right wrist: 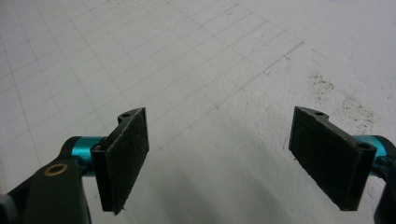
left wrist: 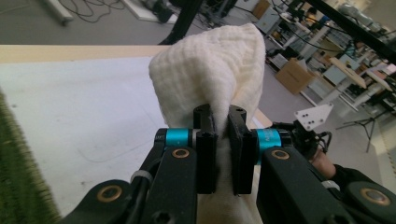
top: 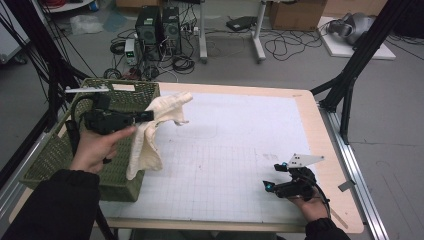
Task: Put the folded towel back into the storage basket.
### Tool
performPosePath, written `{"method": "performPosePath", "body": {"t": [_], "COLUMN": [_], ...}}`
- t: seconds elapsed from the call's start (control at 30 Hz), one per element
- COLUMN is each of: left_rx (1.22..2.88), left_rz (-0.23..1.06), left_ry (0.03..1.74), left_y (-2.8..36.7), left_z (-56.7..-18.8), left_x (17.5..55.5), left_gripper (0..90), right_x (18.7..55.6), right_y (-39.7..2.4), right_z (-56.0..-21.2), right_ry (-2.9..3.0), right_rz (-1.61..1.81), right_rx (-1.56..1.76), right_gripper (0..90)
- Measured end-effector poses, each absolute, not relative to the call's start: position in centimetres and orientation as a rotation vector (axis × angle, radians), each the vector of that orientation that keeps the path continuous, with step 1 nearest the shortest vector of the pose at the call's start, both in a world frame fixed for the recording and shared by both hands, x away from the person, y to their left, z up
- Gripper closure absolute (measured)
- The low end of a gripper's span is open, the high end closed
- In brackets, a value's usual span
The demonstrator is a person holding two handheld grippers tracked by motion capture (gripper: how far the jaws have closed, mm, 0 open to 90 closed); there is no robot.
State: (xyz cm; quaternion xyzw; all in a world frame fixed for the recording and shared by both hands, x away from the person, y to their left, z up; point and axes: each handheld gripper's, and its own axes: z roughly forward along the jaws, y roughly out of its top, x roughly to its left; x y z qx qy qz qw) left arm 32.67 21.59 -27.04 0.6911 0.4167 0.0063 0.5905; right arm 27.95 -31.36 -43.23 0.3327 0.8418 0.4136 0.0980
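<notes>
A cream waffle-weave cloth [top: 150,130] hangs in the air beside the green basket [top: 55,155], held up over the table's left side. My left gripper [top: 150,116] is shut on it near its top fold. In the left gripper view the cloth [left wrist: 210,70] bulges up past the two black jaws, which pinch it between them, and my left gripper [left wrist: 220,119] points across the white mat. My right gripper [top: 267,186] rests low at the table's front right, open. In the right gripper view my right gripper [right wrist: 219,158] has nothing between its wide-apart pads [right wrist: 126,154].
The white gridded mat [top: 235,150] covers most of the wooden table [top: 332,175]. The green wicker basket stands at the table's left edge. Black frame posts [top: 350,85] rise at the right. Computer towers and cables lie on the floor beyond.
</notes>
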Motion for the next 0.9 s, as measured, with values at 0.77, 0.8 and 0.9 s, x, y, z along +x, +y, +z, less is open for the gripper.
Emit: {"method": "performPosePath", "body": {"t": [0.77,0.8,0.9], "left_rx": [1.538,1.537,1.528], "left_rz": [0.111,0.116,0.127], "left_ry": [1.123,1.127,1.141], "left_y": [27.6,27.9,28.5], "left_z": [-27.3,-27.3,-27.2], "left_x": [32.5,32.4,32.3], "left_gripper": [83.1,83.0,83.0], "right_x": [28.1,28.1,28.1], "right_y": [-31.2,-31.2,-31.1], "right_z": [-43.3,-43.3,-43.4], "right_ry": [2.499,2.499,2.502], "right_rz": [1.209,1.209,1.208], "right_rx": [0.978,0.977,0.978], "right_gripper": [19.3,19.3,19.3]}}
